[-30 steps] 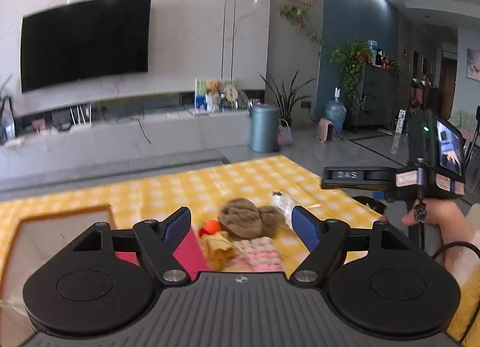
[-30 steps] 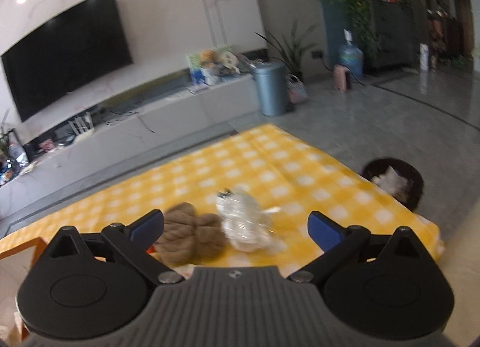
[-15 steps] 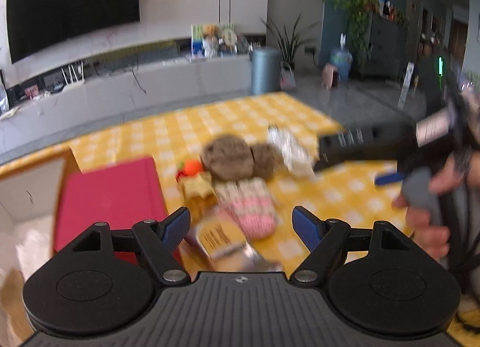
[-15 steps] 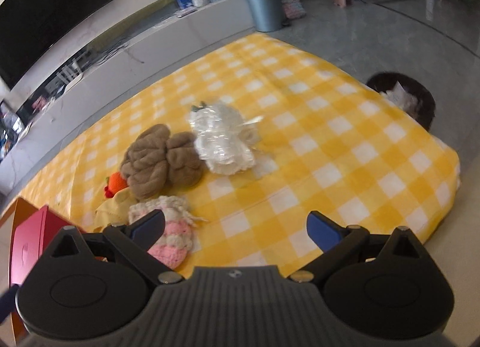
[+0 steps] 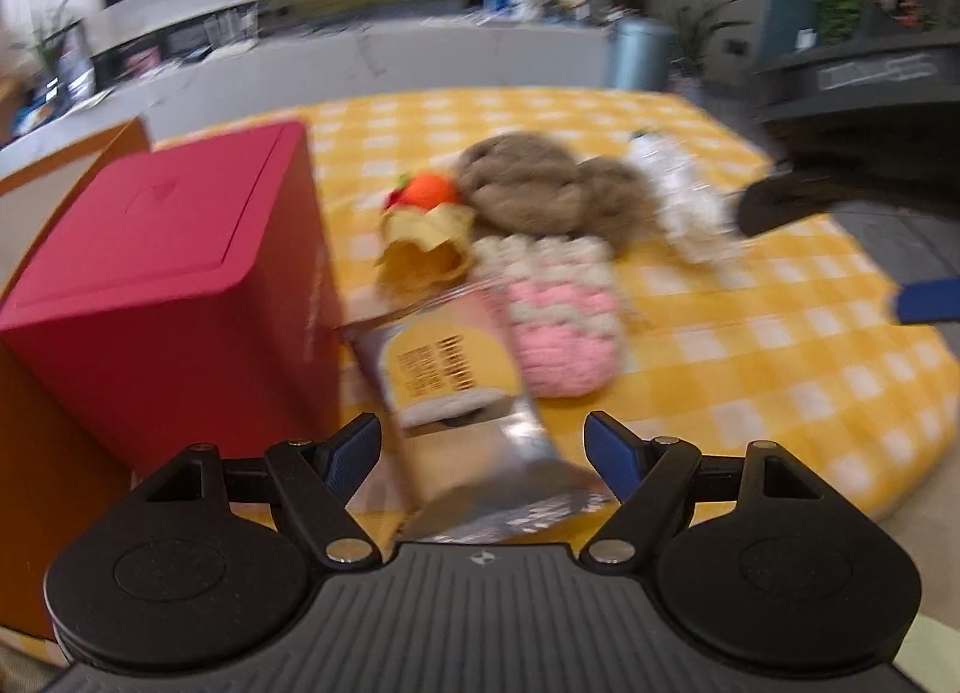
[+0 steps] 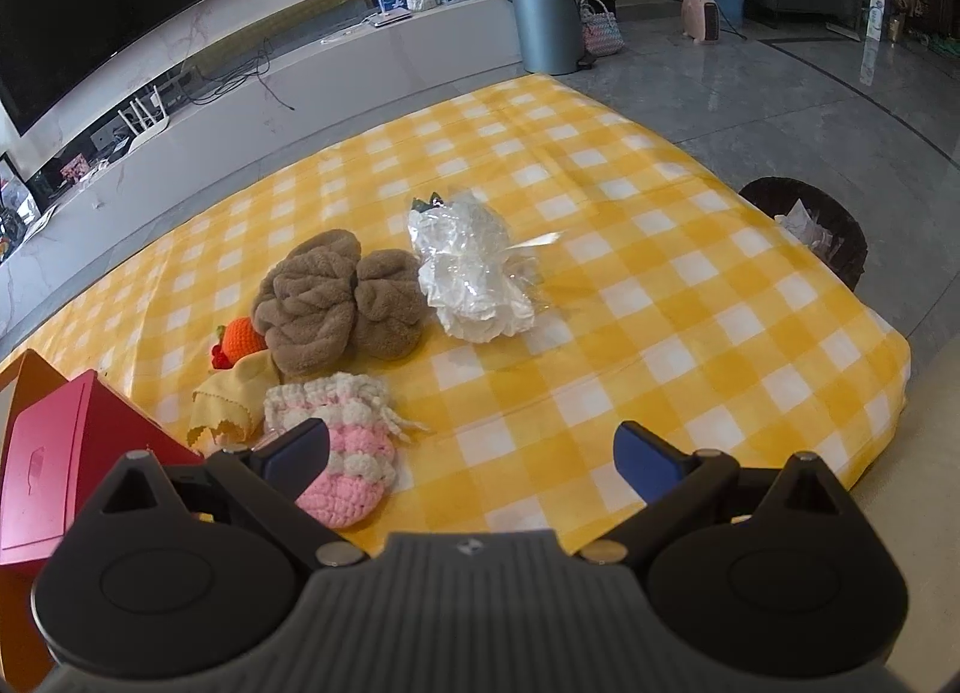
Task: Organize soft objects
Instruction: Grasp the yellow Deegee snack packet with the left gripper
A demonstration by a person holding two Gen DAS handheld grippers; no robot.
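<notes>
Soft things lie in a cluster on the yellow checked cloth (image 6: pixel 630 285): a brown plush (image 6: pixel 336 297), a white item in clear plastic wrap (image 6: pixel 474 267), a pink and white crochet pouch (image 6: pixel 342 453), a yellow cloth (image 6: pixel 234 399) and an orange knitted fruit (image 6: pixel 243 336). In the left wrist view a silver and yellow packet (image 5: pixel 462 393) lies closest, between the tips of my open left gripper (image 5: pixel 483 450), which hovers just short of it. My right gripper (image 6: pixel 471 453) is open above the cloth's near edge, its left fingertip over the pouch (image 5: pixel 558 327).
A red box (image 5: pixel 162 273) stands at the left beside an orange container wall (image 5: pixel 36 441). A dark basket (image 6: pixel 810 225) sits on the floor off the table's right side. The right gripper's blurred body (image 5: pixel 858 153) crosses the left wrist view's right side.
Both grippers have dropped and tilted down toward the table. The left one has closed in on the packet and the red box; the soft things now fill both views.
</notes>
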